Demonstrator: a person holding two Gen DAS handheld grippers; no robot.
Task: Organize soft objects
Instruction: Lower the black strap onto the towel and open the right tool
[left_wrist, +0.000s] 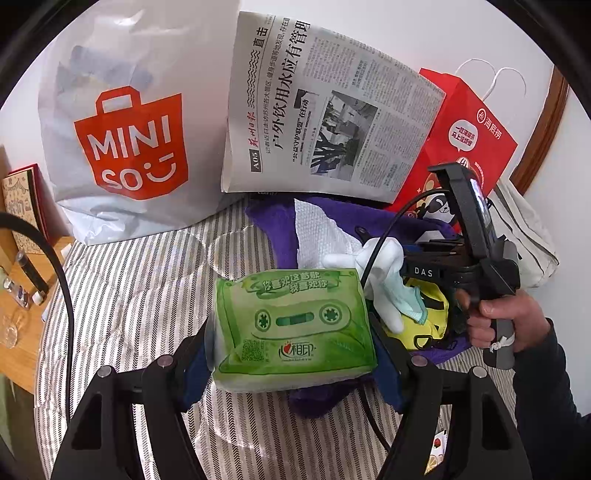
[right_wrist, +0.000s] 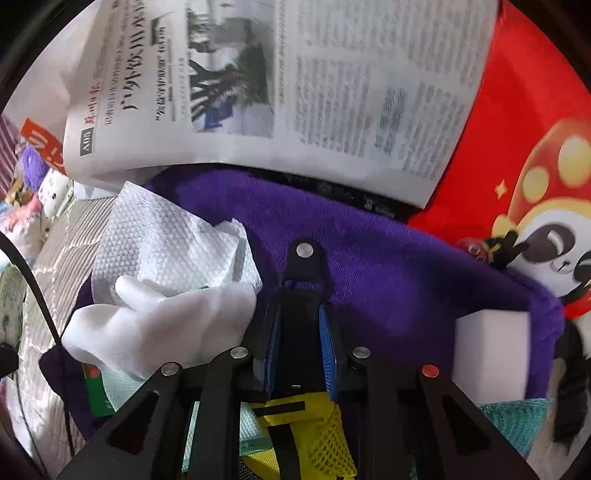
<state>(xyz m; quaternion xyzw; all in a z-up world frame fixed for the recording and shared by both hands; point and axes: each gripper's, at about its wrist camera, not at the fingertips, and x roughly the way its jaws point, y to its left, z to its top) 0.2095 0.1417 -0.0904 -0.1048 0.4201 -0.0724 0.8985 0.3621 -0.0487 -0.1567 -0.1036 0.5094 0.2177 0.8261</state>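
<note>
Newspaper between two bags, towel before it.

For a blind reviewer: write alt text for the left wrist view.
The left gripper clamps a green tissue pack above a striped bedsheet. To its right, a hand holds the right gripper over a white glove and a purple cloth. Behind stand a white Miniso bag, a newspaper and a red paper bag.

Left tongs stand wide, clamped from both sides. Right tongs are nearly closed, pointing steeply down, hand gripping their handle.
</note>
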